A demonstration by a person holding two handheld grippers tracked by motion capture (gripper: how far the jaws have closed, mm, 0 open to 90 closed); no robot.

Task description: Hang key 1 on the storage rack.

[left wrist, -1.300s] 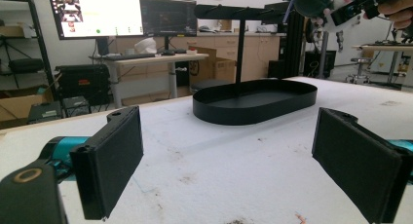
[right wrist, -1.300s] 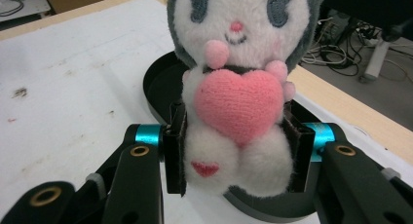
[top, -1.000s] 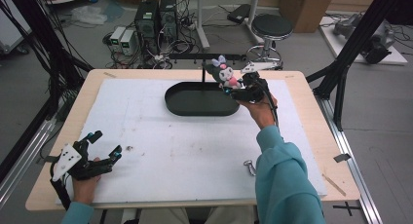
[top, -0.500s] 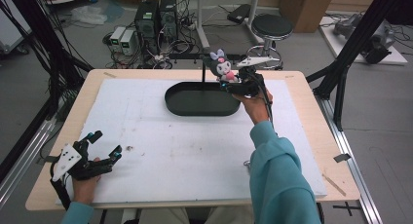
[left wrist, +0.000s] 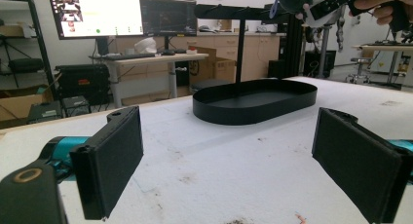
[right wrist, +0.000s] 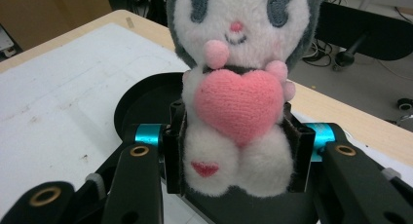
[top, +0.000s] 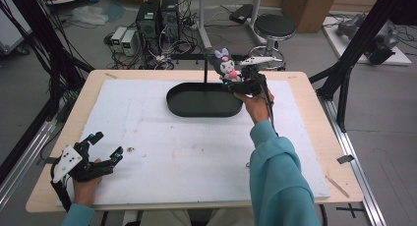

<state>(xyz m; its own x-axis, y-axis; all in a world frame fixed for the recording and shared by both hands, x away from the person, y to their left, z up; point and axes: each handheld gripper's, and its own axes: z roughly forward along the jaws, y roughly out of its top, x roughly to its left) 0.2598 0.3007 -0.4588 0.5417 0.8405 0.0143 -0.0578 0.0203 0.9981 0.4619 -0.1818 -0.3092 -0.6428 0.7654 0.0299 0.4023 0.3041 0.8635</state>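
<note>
The right gripper (top: 235, 83) squeezes the plush toy (top: 225, 65); lower it gently into the black tray (top: 204, 107). The left gripper (top: 101, 148), bottom left, is wide open and holds nothing.

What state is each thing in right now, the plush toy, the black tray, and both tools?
Plush toy: upright, clamped at its lower body, held in the air over the tray's far right end.
Black tray: flat on the white mat, nothing lying in it.
Right tool: shut on the plush toy, a pad pressing each side.
Left tool: open, nothing between its pads, low over the mat at the near left corner.
</note>
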